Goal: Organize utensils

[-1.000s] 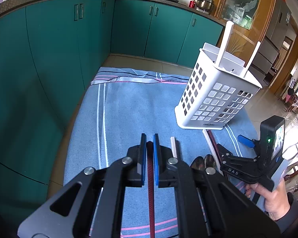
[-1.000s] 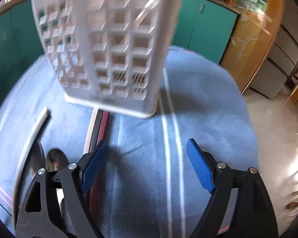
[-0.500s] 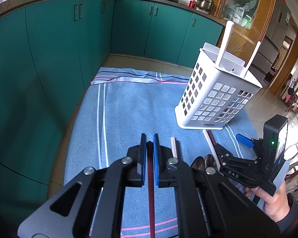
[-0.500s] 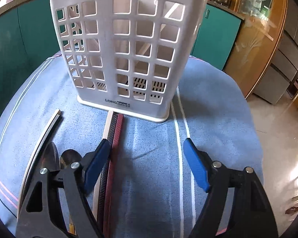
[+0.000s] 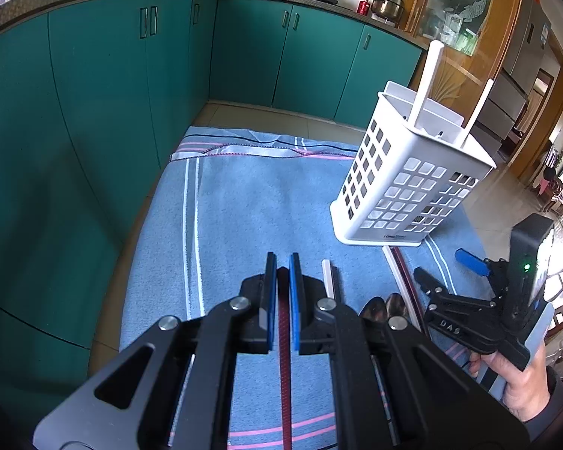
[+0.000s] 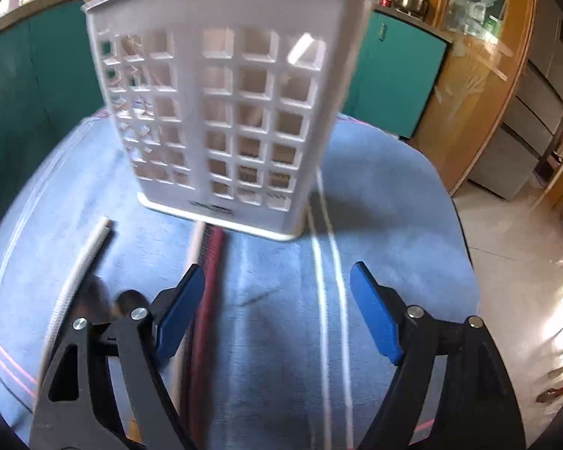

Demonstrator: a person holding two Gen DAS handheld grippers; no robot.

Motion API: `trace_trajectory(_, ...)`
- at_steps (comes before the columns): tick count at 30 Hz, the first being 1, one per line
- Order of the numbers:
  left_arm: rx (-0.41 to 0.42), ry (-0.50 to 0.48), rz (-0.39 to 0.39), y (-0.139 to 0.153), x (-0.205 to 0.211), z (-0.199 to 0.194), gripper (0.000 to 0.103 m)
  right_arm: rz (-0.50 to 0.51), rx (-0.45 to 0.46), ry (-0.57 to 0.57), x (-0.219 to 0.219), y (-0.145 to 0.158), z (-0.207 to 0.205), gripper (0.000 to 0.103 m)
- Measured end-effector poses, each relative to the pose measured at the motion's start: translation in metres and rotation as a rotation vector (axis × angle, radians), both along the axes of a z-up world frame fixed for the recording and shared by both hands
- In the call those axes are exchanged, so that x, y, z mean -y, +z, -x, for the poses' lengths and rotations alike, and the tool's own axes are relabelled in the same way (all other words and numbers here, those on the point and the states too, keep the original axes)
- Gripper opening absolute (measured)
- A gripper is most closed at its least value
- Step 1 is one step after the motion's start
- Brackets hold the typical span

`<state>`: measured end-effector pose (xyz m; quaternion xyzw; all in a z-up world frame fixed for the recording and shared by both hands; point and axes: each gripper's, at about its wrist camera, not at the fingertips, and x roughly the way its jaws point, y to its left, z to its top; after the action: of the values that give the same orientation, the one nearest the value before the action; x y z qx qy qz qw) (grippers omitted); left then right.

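Observation:
A white slotted basket (image 5: 405, 187) (image 6: 225, 123) stands on the blue cloth (image 5: 244, 217) with two white chopsticks (image 5: 426, 82) upright in it. My left gripper (image 5: 279, 258) is shut on a dark red chopstick (image 5: 283, 337) that runs back between its blue pads. A white chopstick (image 5: 328, 277) (image 6: 82, 266) and two spoons (image 5: 384, 305) (image 6: 127, 300) lie just right of it. A red and white chopstick pair (image 5: 401, 273) (image 6: 210, 262) lies in front of the basket. My right gripper (image 5: 443, 266) (image 6: 277, 268) hovers over the cloth, jaws opening, nothing between them; its left pad is beside that pair.
Teal kitchen cabinets (image 5: 131, 93) wrap round the left and back, close to the cloth's left edge. A wooden cabinet (image 6: 480, 75) and tiled floor (image 6: 514, 232) lie to the right. A hand (image 5: 521, 386) holds the right gripper at the lower right.
The right wrist view has shifted and blurred; the basket now sits farther off and more central in it. The right jaws narrowed slightly, then widened. The left gripper has not moved.

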<state>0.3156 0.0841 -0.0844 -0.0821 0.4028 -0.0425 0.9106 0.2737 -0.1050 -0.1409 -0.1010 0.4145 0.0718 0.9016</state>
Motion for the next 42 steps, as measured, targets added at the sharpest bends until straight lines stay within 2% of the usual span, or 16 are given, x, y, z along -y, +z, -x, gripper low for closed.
trace_trajectory(2,-0.002,-0.003,-0.002,-0.001,0.001,0.0,0.006,0.006,-0.024,-0.005,-0.002,-0.007,-0.003,0.079)
trace_trajectory(8,-0.004,0.001,0.0,0.0,-0.003,0.0,0.006,0.008,-0.013,-0.022,0.003,-0.012,-0.013,0.079)
trace_trajectory(11,-0.005,0.001,-0.001,-0.001,-0.003,0.0,0.006,0.004,-0.048,-0.018,0.003,-0.016,-0.02,0.079)
trace_trajectory(22,-0.009,0.003,0.002,-0.002,-0.004,-0.002,0.006,0.057,-0.009,-0.051,0.018,-0.015,-0.03,0.08)
trace_trajectory(23,-0.008,0.002,0.002,-0.002,-0.004,-0.002,0.006,0.042,-0.015,-0.051,0.021,-0.013,-0.032,0.075)
trace_trajectory(24,-0.008,0.0,0.001,-0.002,-0.003,-0.001,0.006,0.025,-0.021,-0.047,0.023,-0.012,-0.034,0.062)
trace_trajectory(25,-0.008,-0.003,0.0,-0.002,-0.002,-0.001,0.006,0.015,-0.027,-0.045,0.02,-0.013,-0.038,0.057)
trace_trajectory(31,-0.014,-0.006,-0.005,-0.003,-0.001,-0.002,0.006,-0.037,-0.05,-0.046,0.021,-0.015,-0.05,0.047)
trace_trajectory(35,-0.013,-0.004,-0.004,-0.003,-0.001,-0.003,0.006,-0.103,-0.082,-0.028,0.023,-0.014,-0.059,0.023)
trace_trajectory(37,-0.012,-0.003,-0.003,-0.002,-0.001,-0.003,0.006,-0.106,-0.087,-0.019,0.022,-0.013,-0.061,0.016)
trace_trajectory(38,-0.012,-0.003,-0.002,-0.002,-0.002,-0.003,0.006,-0.114,-0.09,-0.017,0.021,-0.012,-0.062,0.008)
trace_trajectory(42,-0.006,-0.005,-0.001,0.0,-0.003,-0.002,0.006,-0.183,-0.098,-0.014,0.026,-0.005,-0.058,0.007)
